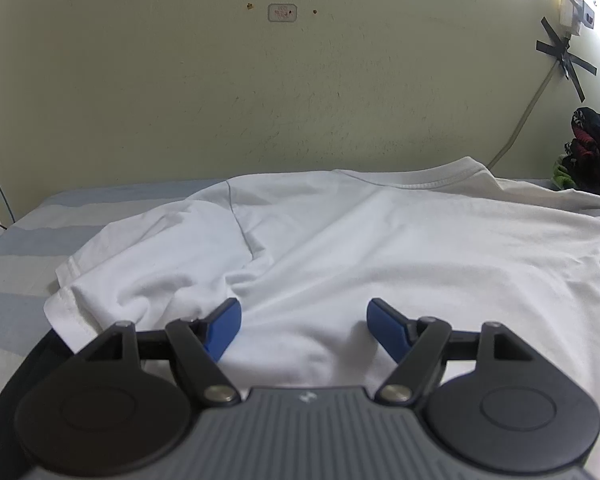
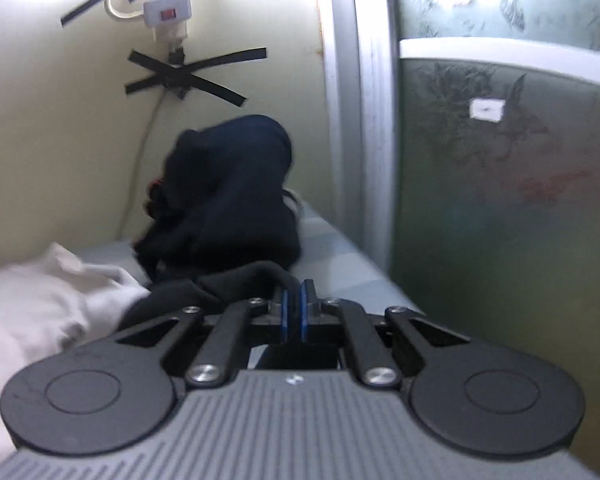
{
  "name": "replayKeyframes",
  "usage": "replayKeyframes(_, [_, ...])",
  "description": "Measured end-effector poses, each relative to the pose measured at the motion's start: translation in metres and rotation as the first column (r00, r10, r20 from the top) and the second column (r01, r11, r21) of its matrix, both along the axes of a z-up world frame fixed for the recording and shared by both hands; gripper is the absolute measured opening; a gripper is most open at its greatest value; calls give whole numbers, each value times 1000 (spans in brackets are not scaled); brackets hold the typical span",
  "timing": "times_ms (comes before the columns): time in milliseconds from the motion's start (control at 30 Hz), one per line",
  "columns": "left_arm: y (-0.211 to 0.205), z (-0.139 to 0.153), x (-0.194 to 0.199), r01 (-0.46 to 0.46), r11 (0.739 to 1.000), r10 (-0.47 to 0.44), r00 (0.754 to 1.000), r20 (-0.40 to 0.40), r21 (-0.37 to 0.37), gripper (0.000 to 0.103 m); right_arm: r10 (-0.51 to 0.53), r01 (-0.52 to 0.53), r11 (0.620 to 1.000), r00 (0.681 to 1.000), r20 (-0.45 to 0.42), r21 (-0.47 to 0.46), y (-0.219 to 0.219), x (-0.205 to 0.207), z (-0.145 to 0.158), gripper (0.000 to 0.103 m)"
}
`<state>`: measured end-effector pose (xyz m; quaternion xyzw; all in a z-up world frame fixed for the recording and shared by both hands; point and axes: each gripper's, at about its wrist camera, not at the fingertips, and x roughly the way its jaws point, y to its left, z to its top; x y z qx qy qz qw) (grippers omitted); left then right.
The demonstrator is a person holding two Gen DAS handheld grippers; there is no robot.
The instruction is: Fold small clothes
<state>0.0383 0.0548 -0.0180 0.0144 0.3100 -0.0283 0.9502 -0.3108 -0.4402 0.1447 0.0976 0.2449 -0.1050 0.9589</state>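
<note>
A white T-shirt (image 1: 380,240) lies spread on the bed, collar toward the wall, its left sleeve bunched. My left gripper (image 1: 304,312) hovers low over the shirt's near part, open, with nothing between its blue pads (image 1: 224,328). In the right wrist view, my right gripper (image 2: 294,304) has its blue pads almost together, pinching the edge of a black garment (image 2: 204,292). That garment trails left from the fingertips onto the edge of the white T-shirt (image 2: 40,292).
A heap of dark clothes (image 2: 236,192) sits in the bed's corner against the wall, also seen as dark clothes (image 1: 596,148) at the right. The striped sheet (image 1: 40,220) shows at the left. A taped power strip (image 2: 168,4) and cable hang above; frosted window glass (image 2: 500,160) bounds the right.
</note>
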Motion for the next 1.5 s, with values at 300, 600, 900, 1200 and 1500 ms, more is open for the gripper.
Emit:
replayKeyframes(300, [1, 0, -1, 14, 1000, -14, 1000, 11, -10, 77, 220, -209, 973, 967, 131, -93, 64, 14, 75, 9])
replayKeyframes(600, [22, 4, -10, 15, 988, -4, 998, 68, -153, 78, 600, -536, 768, 793, 105, -351, 258, 105, 148, 13])
replayKeyframes(900, [25, 5, -9, 42, 982, -30, 997, 71, -186, 85, 803, -782, 528, 586, -103, -331, 341, 140, 106, 70])
replayKeyframes(1200, [22, 2, -6, 42, 984, -31, 997, 65, -175, 87, 510, -539, 840, 823, -252, -61, 223, 206, -3, 71])
replayKeyframes(1500, [25, 0, -4, 36, 982, -26, 998, 58, -187, 86, 318, -335, 940, 927, -200, -59, 203, 265, -49, 9])
